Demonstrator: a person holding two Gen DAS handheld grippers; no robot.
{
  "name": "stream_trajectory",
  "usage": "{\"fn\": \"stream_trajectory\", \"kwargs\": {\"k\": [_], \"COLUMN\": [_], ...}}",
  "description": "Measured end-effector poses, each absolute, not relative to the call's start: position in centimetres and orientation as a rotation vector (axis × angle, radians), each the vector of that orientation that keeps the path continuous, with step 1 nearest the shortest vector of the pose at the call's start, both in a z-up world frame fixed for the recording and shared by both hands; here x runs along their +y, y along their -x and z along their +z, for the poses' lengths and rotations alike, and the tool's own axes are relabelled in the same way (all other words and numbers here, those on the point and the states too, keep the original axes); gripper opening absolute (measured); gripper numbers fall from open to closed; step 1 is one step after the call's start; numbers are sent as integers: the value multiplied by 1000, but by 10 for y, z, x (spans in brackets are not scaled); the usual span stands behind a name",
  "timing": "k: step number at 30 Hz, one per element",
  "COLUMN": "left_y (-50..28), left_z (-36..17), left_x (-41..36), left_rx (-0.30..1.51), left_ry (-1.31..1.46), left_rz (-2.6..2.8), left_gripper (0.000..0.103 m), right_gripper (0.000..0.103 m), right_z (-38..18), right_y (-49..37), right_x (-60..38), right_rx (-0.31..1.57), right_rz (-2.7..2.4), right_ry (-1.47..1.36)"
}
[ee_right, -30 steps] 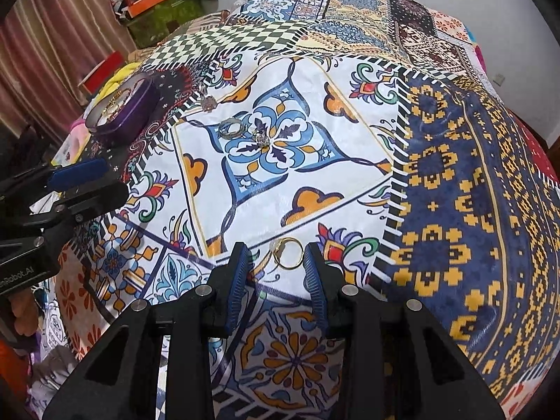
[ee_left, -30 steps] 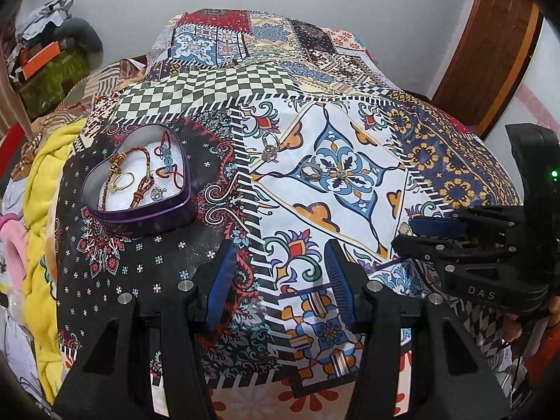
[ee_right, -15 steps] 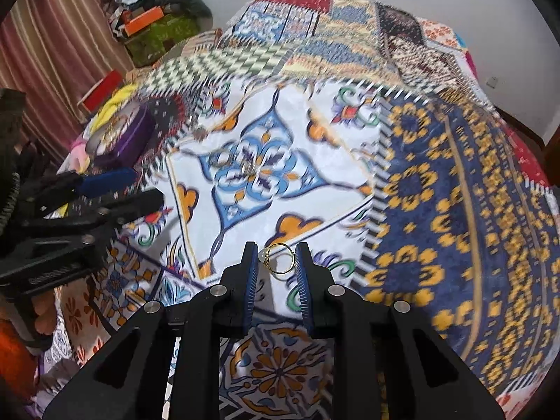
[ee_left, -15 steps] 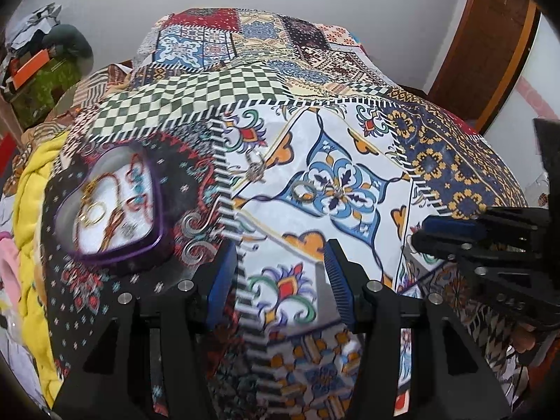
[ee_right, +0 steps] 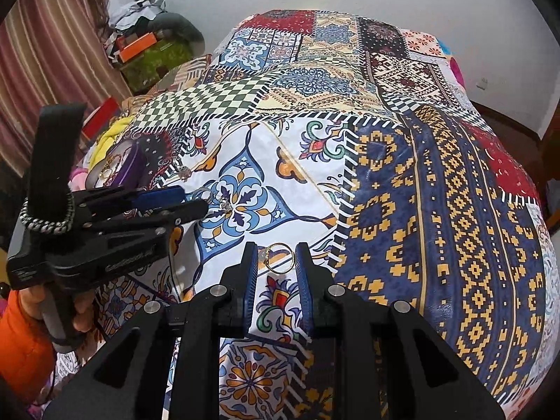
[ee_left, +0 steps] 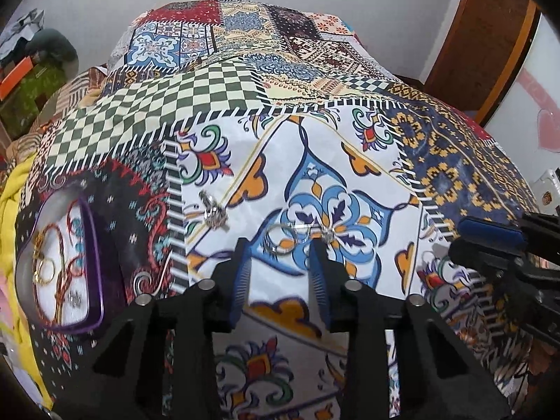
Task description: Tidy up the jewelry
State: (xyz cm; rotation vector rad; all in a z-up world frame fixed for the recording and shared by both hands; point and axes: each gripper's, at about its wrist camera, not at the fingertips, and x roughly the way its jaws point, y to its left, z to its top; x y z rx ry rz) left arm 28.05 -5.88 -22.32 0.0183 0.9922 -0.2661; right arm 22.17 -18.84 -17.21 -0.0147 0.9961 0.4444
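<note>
I found no readable text, only a faint embossed mark on the left gripper [ee_right: 196, 200] body, too blurred to read

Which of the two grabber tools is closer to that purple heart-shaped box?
The left gripper. The purple heart-shaped box lies just off its left side on the bedspread. The right gripper, holding a gold ring, sits farther off, beyond the left one.
</note>
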Motion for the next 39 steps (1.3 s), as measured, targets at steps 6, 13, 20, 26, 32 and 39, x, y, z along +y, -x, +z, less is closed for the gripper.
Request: {"fn": "stream_trajectory", "kwargs": {"k": [6,13,20,26,32,39], "left_y": [-288,-274,-254,-238,-221,-205], "left_z": [-226,-210,-177,-147,-124,-106], "left_x": [-64,-57,-41,-21,5,42], "left_rx": [987,945,865,785,718,657], "left_ry": [-35,-24,-17,9,36,81], "left_rz": [-268,-263,-237,-204,-159,-98], "left_gripper": [19,19,19,19,19,19], "right_gripper": [19,19,19,19,19,19], "right_z": [-175,-166,-142,-114,-92,-72], "right_y": [-225,-225,-223,-219,-215,-212], "right_x": [-194,-195,-184,-164,-136,-103], "right_rx": [1003,981,922,852,795,739], "right_rz": [437,433,439,470,514,575], "right_ry": [-6,-6,3,17,38,61]}}
